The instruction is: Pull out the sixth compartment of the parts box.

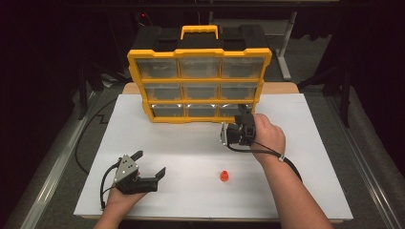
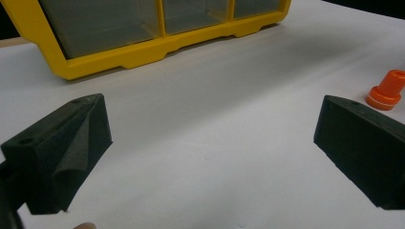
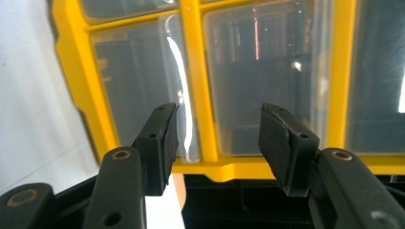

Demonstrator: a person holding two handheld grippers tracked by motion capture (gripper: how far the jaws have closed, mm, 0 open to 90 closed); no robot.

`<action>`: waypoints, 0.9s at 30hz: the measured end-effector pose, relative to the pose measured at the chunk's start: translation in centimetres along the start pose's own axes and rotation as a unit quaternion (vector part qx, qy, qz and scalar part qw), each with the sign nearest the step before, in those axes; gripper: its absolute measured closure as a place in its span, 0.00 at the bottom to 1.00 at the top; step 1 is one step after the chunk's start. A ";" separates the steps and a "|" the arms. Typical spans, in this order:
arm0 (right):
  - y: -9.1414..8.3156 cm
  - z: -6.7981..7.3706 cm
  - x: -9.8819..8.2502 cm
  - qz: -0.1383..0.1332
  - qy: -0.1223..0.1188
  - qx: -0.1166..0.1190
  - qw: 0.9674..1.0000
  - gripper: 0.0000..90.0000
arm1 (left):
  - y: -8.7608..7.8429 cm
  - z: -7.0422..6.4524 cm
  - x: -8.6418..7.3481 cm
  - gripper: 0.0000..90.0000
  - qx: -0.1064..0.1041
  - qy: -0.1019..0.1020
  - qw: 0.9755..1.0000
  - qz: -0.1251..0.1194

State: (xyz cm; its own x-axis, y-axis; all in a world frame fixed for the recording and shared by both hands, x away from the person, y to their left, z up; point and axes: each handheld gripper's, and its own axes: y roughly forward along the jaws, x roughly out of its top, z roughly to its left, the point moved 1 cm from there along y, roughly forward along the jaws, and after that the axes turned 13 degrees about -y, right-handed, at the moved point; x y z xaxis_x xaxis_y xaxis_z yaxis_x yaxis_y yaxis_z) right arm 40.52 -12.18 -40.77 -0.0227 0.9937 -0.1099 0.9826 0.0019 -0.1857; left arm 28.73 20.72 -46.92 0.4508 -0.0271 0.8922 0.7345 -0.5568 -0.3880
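Tongs in the person's left hand (image 1: 119,198) sit at about seven o'clock on the white table (image 1: 191,143); these left tongs (image 1: 150,163) have their jaws spread wide with nothing between them, pointing toward two o'clock. In the left gripper view the two black foam-faced jaws stand far apart over bare table, and the small orange cap-like piece (image 2: 388,89) lies just beyond the jaw on that view's right, apart from it. From the high view the same orange piece (image 1: 224,176) stands alone at around five o'clock on the table, well apart from both hands.

At twelve o'clock a yellow organizer case (image 1: 198,81) with clear compartment lids stands propped up, its yellow handle (image 1: 199,31) on top and a black base behind it. The right hand (image 1: 267,133) holds the right tongs (image 1: 242,114) up against the case's lower right corner, near three o'clock of the case's bottom row. In the right gripper view the right tongs (image 3: 217,138) are released, jaws parted with a clear gap, poised just in front of the yellow divider (image 3: 196,86) between two clear lids (image 3: 267,71); whether either pad touches the plastic cannot be told. A black cable (image 1: 282,160) trails from the right tongs back along the forearm.
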 end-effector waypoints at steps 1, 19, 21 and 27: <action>0.0 -0.1 0.1 0.000 0.008 -0.002 1.000 0.55 | 0.0 0.0 0.0 0.00 0.000 0.000 1.000 0.000; 1.5 -3.8 0.5 0.009 0.008 -0.032 0.999 0.64 | 0.0 0.0 0.0 0.00 -0.001 -0.002 1.000 0.000; 1.7 -4.1 0.5 0.010 0.005 -0.035 0.999 0.65 | -0.1 0.1 0.0 0.00 -0.001 -0.002 1.000 0.001; 2.0 -5.3 0.3 0.017 0.006 -0.034 0.999 0.69 | -0.1 0.1 0.0 0.00 -0.002 -0.006 1.000 -0.001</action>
State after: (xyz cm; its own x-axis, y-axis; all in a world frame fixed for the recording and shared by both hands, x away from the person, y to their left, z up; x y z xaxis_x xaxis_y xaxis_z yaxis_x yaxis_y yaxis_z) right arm 43.48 -11.26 -36.04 0.0127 0.9945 -0.1037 0.9930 -0.0247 -0.1152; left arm 28.72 20.83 -46.90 0.4543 -0.0163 0.8907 0.7339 -0.5599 -0.3846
